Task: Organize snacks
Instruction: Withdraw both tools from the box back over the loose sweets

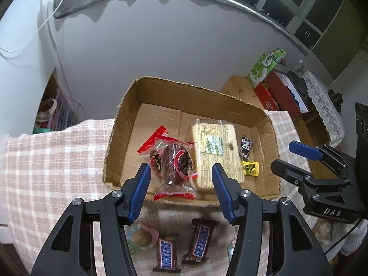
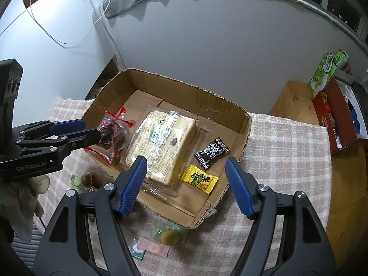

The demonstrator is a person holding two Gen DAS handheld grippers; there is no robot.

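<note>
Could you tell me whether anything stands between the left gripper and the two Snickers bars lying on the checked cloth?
Nothing visible does. The open left gripper hangs over the near edge of the brown cardboard box; the two brown Snickers bars lie bare on the pink checked cloth just below its fingers.

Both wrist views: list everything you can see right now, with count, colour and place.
cardboard box: 1, brown, open, on the checked cloth
checked cloth: 1, pink and white, under the box
red-wrapped snack bag: 1, red and clear, box left side
cracker pack: 1, pale yellow, box centre
black candy: 1, box right side
yellow candy: 1, box, nearer than the black one
Snickers bars: 2, brown, on cloth before the box
left hand-held gripper: open, over the snack bag
right hand-held gripper: open, above the box
</note>
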